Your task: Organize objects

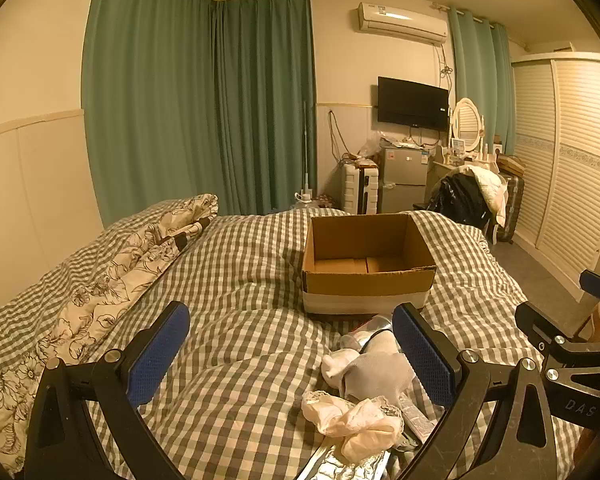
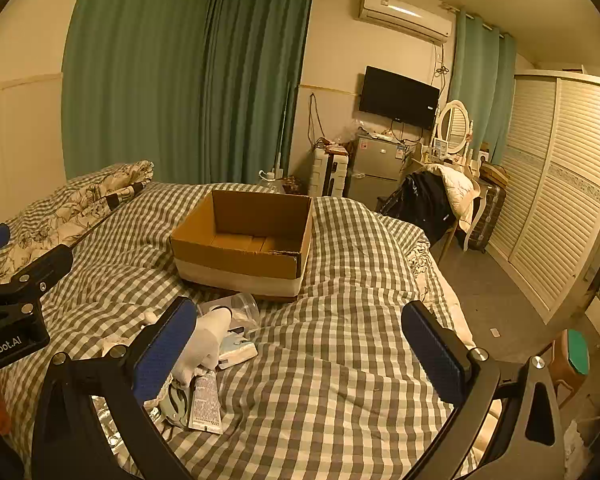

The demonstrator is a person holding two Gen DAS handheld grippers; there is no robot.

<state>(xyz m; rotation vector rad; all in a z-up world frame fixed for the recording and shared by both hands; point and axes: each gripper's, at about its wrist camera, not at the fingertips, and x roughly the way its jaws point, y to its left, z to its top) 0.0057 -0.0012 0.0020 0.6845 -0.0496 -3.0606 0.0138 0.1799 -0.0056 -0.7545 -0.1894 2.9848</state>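
Observation:
An open cardboard box sits empty on the checked bedspread. Just in front of it lies a heap of small things: white socks, a pale pink lacy garment, a clear plastic container, a flat tube, a white packet and a silver foil pack. My left gripper hovers open above the bed, the heap by its right finger. My right gripper is open too, with the heap beside its left finger. Nothing is between either pair of fingers.
A flowered quilt is bunched along the bed's left side. Beyond the bed stand a small fridge, a white suitcase, a chair with clothes and a louvred wardrobe. A stool stands on the floor at right.

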